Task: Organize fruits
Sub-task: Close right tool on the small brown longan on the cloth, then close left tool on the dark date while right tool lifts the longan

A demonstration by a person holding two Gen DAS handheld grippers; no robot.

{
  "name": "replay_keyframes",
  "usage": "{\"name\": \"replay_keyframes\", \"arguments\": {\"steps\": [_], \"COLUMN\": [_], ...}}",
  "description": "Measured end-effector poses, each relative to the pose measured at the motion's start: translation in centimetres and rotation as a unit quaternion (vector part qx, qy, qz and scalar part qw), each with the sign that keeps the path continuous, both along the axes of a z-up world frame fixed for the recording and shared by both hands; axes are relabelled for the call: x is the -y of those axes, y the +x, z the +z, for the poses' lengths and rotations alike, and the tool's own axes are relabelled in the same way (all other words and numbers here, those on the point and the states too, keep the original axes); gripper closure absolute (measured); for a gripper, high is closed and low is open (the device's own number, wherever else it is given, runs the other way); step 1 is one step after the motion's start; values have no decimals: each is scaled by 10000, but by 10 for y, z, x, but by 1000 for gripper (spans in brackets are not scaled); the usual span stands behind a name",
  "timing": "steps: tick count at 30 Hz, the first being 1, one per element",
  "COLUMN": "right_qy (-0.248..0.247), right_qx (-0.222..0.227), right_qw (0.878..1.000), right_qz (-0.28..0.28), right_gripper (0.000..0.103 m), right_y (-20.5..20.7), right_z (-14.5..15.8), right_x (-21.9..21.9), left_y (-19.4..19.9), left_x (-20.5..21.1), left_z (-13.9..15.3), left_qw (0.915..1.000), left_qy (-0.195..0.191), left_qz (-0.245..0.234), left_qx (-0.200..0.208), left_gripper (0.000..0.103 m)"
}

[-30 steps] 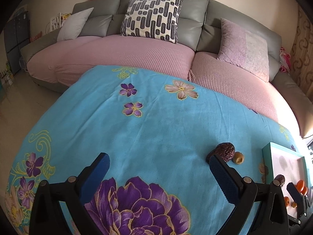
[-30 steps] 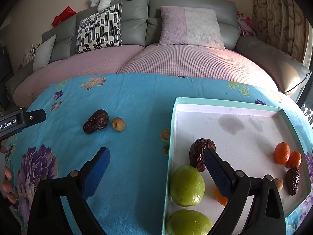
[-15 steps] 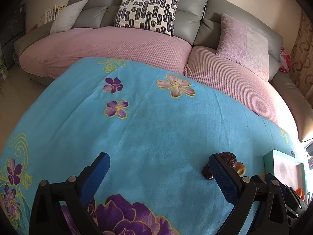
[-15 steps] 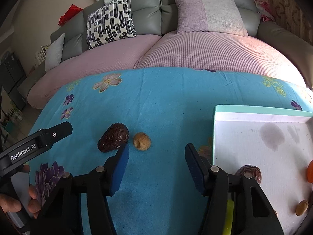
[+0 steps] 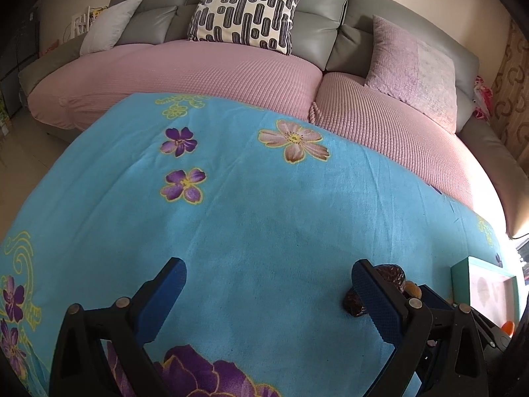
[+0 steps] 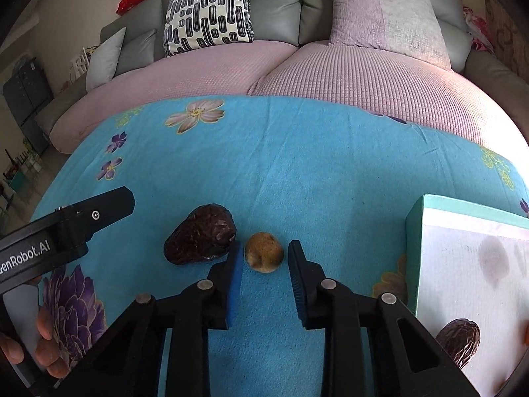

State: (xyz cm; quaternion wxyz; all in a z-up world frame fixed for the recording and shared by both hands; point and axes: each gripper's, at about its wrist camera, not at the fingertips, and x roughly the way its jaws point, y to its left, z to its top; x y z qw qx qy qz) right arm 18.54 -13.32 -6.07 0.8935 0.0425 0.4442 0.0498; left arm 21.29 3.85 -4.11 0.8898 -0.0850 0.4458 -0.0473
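A small round tan fruit point(image 6: 264, 256) lies on the blue flowered cloth, just beyond my right gripper point(image 6: 264, 251), whose blue pads stand open on either side of it without touching. A large dark wrinkled date point(image 6: 200, 239) lies just left of it. The teal-rimmed white tray point(image 6: 413, 231) sits at the right with another dark date point(image 6: 459, 337) in it. In the left wrist view my left gripper point(image 5: 264, 273) is open over bare cloth, and the dark date point(image 5: 390, 276) peeks out behind its right finger beside the tan fruit point(image 5: 413, 287).
A pink-covered grey sofa with cushions point(image 6: 208, 10) runs along the table's far edge. A hand point(image 6: 46, 347) holds the left gripper's body point(image 6: 66, 228) at the left of the right wrist view. An orange fruit point(image 5: 507, 326) shows in the tray.
My right gripper has moved left from over the tray to the tan fruit and narrowed its jaws around it. The left gripper has drifted forward, staying open.
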Motion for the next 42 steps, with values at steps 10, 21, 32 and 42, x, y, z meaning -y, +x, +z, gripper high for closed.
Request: {"name": "replay_keyframes", "arguments": {"steps": [10,21,32,42], "right_qy": [-55,-213,-281,-264], "right_qx": [119,267,268,340], "right_qw": [9999,9984,9962,9918], "right_qz": [-51,-456,-776,-1203], "right_gripper": [78,78,78,78], "right_y": [-19,-55,-78,-95], "right_z": [10,36,46,50], "right_x": [2,20,40,66], "left_y": [1,-2,-2,-14], "left_x": [13,50,69,72], "left_z": [-3,-5,-15,12], "left_qw": [9997,9960,9927,9913], "left_qy": [-119,-273,-365,-498], "left_qz": [-218,-852,-1117,-1217], "left_qx": [-52,-71,-259,61], "left_gripper": [3,14,49,55]}}
